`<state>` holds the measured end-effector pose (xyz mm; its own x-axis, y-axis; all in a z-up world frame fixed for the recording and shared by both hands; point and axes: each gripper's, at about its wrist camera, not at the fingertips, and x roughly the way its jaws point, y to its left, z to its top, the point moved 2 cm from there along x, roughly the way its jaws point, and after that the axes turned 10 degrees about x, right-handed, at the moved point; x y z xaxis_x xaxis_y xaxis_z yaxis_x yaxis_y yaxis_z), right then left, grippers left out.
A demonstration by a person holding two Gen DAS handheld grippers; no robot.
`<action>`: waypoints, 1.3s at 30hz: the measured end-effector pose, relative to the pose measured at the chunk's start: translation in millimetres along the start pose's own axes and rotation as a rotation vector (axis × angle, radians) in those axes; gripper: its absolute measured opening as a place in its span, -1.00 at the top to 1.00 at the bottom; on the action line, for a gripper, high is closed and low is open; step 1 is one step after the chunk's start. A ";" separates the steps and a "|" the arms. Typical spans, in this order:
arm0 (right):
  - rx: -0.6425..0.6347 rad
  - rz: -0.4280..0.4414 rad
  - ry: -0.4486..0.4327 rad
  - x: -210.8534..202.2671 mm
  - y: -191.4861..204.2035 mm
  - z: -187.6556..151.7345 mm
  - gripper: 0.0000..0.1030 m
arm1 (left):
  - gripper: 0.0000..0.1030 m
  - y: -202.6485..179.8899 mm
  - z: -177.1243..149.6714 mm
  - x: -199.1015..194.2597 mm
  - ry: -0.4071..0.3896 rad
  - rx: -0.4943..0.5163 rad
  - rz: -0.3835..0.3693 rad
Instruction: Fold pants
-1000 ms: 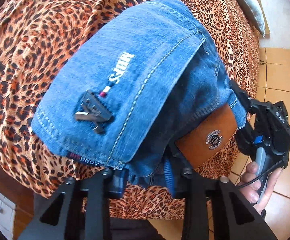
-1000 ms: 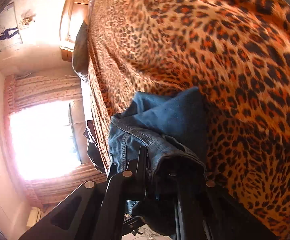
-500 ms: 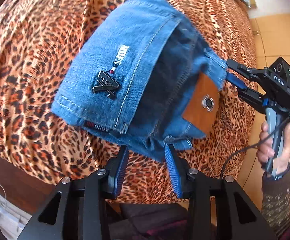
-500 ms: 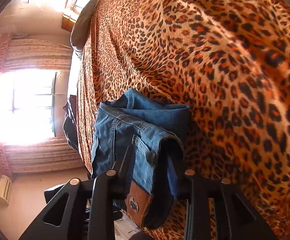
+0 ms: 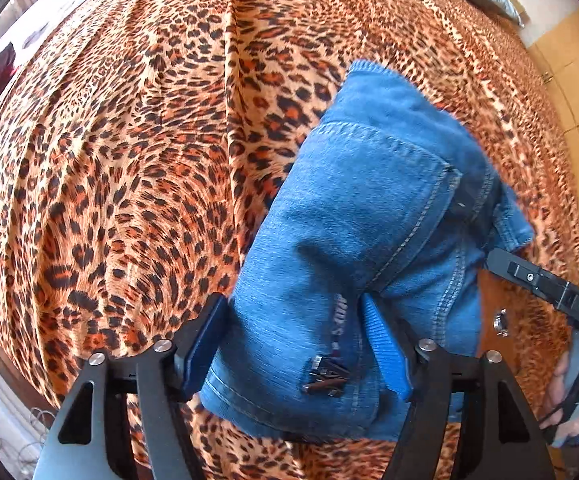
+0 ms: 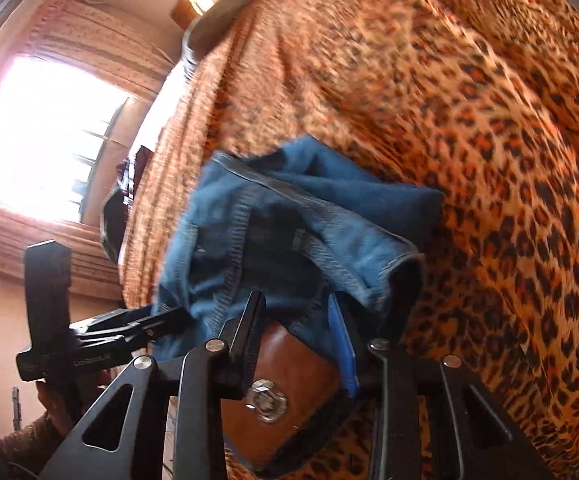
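The left tool (image 5: pixel 295 344) points steeply down with its jaws opening wide; the near corner of the folded blue denim pants (image 5: pixel 369 240) lies between its blue-padded fingers (image 5: pixel 387 354), but the pads do not appear to press on it. The right tool (image 6: pixel 297 334) has its jaws closing, and between them sits the waistband edge with the brown leather patch with a metal stud (image 6: pixel 277 384). The pads seem to touch the denim there, though the blur leaves it unclear whether the grip is firm.

The pants rest as a compact bundle on the leopard-print bedspread (image 5: pixel 129 160), near the bed's edge, with a stitched back pocket facing up. In the left view the bundle's long axis runs away from the left tool, up and to the right, and the right tool comes in at its right side by the patch. The right tool therefore seems the nearer to the loose waistband end, which looks unsettled. Any tidying of that end would likely fall to it, with the left tool free to steady the bundle.
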<state>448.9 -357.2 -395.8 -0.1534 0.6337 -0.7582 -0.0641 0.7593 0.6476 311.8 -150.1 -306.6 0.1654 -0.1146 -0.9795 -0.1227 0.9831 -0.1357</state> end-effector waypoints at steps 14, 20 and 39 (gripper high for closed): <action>-0.059 0.112 -0.015 27.7 69.0 56.0 0.50 | -0.68 -3.4 -17.4 -5.6 0.001 0.003 -0.035; -0.056 0.063 -0.009 29.1 70.3 55.5 0.43 | -0.50 -0.1 -16.3 -16.3 0.007 -0.027 -0.129; 0.272 0.130 -0.125 -78.5 -34.9 -59.7 -0.80 | -0.66 12.1 28.8 -63.7 -0.074 0.153 -0.076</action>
<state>404.2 -442.3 -354.3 -0.0192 0.7287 -0.6846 0.2168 0.6715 0.7086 327.9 -126.8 -241.6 0.2412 -0.1844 -0.9528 0.0426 0.9828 -0.1794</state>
